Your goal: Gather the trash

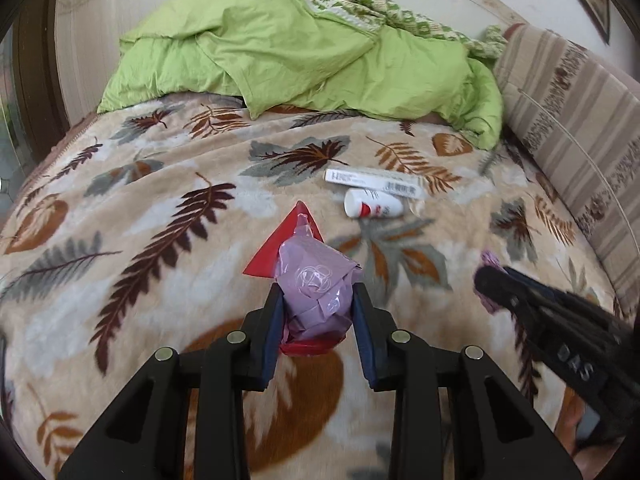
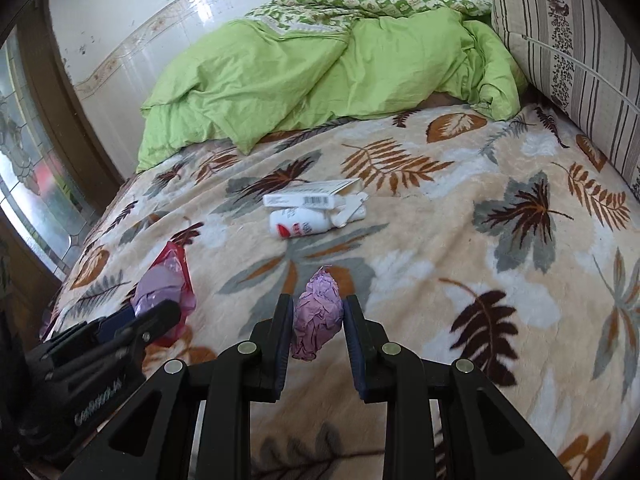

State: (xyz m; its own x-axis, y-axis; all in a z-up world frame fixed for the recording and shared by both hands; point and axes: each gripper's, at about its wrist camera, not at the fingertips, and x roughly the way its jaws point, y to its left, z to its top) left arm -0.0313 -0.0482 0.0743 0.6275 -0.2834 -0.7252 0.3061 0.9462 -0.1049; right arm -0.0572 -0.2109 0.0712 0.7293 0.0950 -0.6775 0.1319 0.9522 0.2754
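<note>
A leaf-patterned blanket (image 1: 168, 240) covers the bed and fills most of both views. A rumpled green duvet (image 1: 304, 60) is heaped along the top of the frame against a pale tiled wall (image 2: 168, 12), and a striped cushion (image 2: 568, 48) stands at the upper right.

Low in the centre of the left view, the left gripper (image 1: 316, 312) pinches a wad of lilac plastic and red wrapper (image 1: 308, 272) between its fingers. In the right view, the right gripper (image 2: 318, 320) is clamped on a crumpled lilac ball (image 2: 318, 316).

Beyond both, mid-frame on the blanket, a white carton (image 2: 308, 196) lies touching a small white bottle (image 2: 296, 226).
</note>
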